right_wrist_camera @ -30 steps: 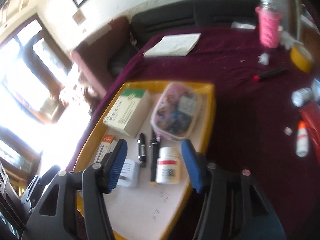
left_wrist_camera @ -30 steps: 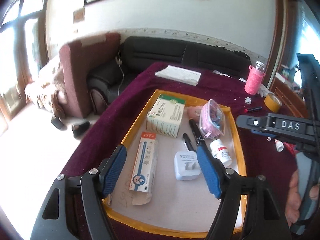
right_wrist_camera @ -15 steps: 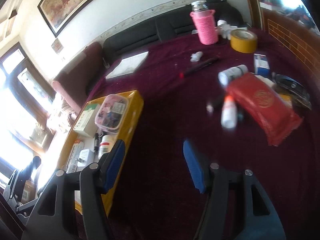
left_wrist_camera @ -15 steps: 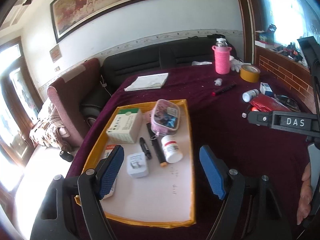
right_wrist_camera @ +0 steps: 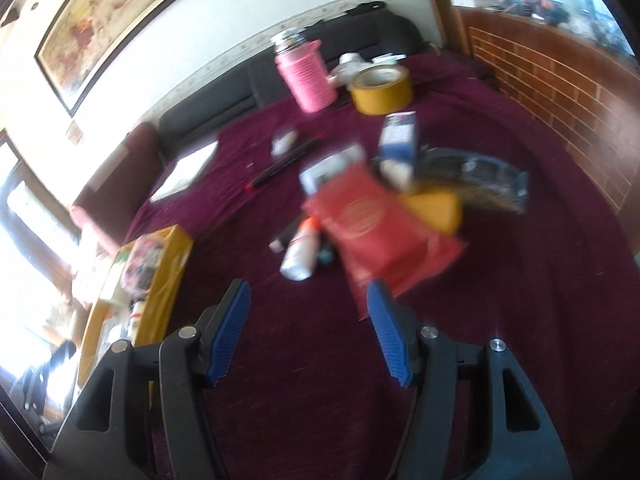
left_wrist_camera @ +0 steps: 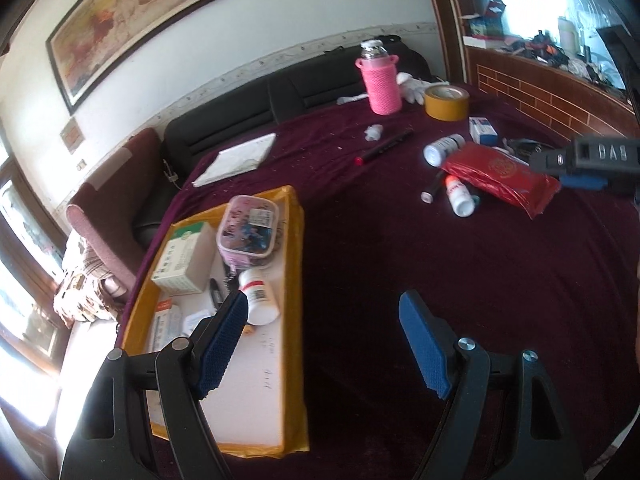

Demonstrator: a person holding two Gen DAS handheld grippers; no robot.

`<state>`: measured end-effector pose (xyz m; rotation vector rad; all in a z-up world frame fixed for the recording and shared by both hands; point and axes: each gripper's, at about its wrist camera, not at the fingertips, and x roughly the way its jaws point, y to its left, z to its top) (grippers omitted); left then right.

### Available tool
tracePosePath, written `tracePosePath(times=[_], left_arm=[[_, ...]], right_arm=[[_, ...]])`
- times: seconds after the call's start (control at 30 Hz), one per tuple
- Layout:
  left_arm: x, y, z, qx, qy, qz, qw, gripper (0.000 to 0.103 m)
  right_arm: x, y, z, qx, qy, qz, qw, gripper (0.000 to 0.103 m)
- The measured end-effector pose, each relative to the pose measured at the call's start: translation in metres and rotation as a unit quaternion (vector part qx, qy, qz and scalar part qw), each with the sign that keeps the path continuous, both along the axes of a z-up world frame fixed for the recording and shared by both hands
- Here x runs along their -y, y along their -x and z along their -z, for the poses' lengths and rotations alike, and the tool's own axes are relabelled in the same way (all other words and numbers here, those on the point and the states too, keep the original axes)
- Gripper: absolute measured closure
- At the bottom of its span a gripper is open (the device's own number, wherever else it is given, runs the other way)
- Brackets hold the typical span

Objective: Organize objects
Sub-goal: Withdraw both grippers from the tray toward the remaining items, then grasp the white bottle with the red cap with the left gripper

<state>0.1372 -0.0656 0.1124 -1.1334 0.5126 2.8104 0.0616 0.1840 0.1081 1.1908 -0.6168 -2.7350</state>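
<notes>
A yellow-rimmed tray at the left holds a green-and-white box, a pink pouch, a white pill bottle, pens and a charger. My left gripper is open and empty over the maroon cloth, just right of the tray's edge. My right gripper is also open and empty, just short of a red packet and a white dropper bottle. Its blue pad shows at the right edge of the left wrist view, above the red packet.
Further back on the cloth lie a white bottle, a blue-and-white box, a black pen with a red end, a yellow tape roll, a pink-sleeved bottle and a paper pad. A dark pouch lies behind the packet.
Both grippers have swung right, away from the tray. The tray has slid to the left of each view and the loose items at the right have come closer. Both stay open and empty.
</notes>
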Motion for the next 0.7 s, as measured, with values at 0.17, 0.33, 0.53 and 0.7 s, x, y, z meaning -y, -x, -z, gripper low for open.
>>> tracePosePath(times=[0.17, 0.33, 0.53, 0.7], left_arm=[[-0.008, 0.003, 0.012, 0.029, -0.017, 0.016, 0.9993, 0.03], [-0.008, 0.01, 0.029, 0.065, -0.04, 0.016, 0.9969, 0.03], [0.001, 0.007, 0.026, 0.066, -0.077, 0.021, 0.9947, 0.03], [0.017, 0.005, 0.01, 0.035, -0.087, 0.019, 0.9954, 0.03]], right_arm=[[-0.047, 0.018, -0.001, 0.007, 0.025, 0.033, 0.999, 0.043], [-0.076, 0.038, 0.001, 0.021, 0.049, 0.05, 0.997, 0.043], [-0.065, 0.093, 0.011, 0.042, 0.045, 0.025, 0.998, 0.044], [-0.051, 0.136, 0.04, 0.098, 0.025, 0.028, 0.994, 0.044]])
